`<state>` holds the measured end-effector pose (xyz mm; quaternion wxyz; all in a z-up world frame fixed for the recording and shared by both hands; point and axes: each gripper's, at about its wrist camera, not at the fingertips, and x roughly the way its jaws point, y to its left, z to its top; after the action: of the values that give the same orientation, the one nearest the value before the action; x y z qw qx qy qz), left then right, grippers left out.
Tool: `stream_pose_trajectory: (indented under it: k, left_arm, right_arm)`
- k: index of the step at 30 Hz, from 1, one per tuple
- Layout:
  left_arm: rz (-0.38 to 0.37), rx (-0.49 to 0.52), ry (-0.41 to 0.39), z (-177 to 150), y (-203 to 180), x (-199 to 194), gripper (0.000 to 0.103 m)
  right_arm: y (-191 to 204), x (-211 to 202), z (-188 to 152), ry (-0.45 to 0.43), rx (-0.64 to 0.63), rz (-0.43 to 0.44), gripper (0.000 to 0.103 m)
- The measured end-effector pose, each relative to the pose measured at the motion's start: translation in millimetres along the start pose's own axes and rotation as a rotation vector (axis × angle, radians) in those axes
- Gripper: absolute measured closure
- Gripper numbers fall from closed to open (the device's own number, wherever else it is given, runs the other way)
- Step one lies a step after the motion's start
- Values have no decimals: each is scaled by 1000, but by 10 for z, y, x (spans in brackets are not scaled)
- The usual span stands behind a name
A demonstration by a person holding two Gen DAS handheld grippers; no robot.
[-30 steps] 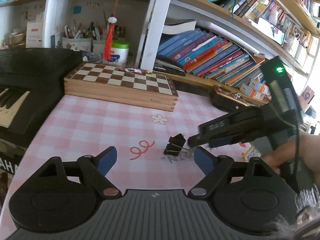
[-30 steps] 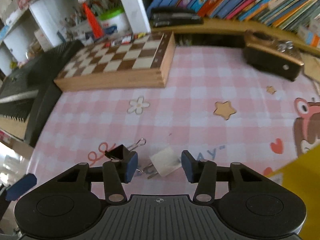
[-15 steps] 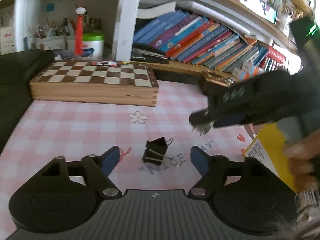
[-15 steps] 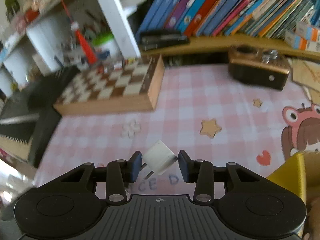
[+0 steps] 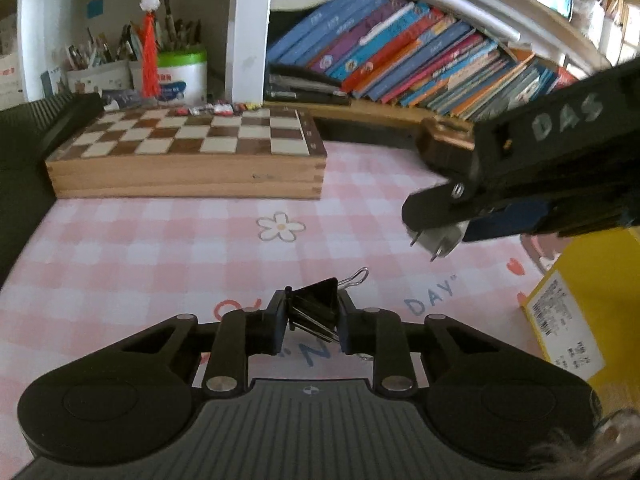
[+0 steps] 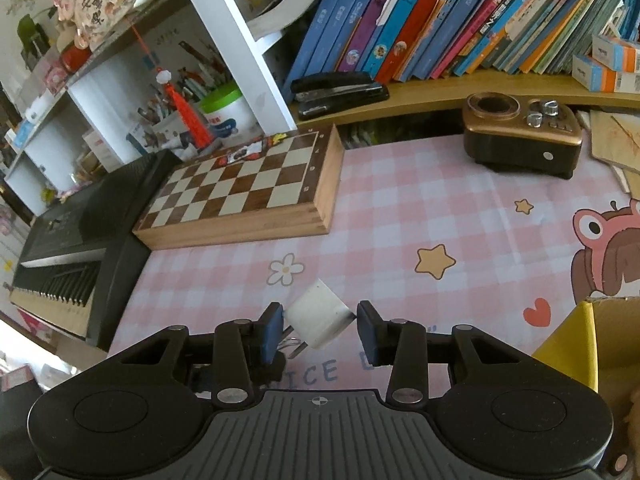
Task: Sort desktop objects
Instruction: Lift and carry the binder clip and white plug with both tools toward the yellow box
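Left claw (image 5: pixel 312 322) has just closed, clamped on the black clip (image 5: pixel 316 308) on the desk (image 5: pixel 160 248); right claw (image 6: pixel 320 326) grips the white plug (image 6: pixel 318 314), lifted.

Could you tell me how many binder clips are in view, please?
1. The binder clip sits on the desk mat, pinched in the left claw. The right claw holds a white plug instead. Others may be hidden behind the claws.
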<state>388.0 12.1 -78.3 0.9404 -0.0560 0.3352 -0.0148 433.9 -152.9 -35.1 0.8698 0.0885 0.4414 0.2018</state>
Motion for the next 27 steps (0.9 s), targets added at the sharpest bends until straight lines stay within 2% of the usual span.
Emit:
stream_pose_trajectory:
  k: [17, 24, 27]
  left_arm:
    - [8, -106, -108, -132, 377, -895, 80]
    - [-20, -131, -157, -249, 471, -1377, 80]
    - [-54, -184, -158, -317, 547, -1522, 80]
  right_arm:
    - [246, -350, -240, -19, -18, 53, 63]
    - [366, -658, -452, -51, -47, 63, 63]
    - [427, -769, -549, -60, -56, 63, 63]
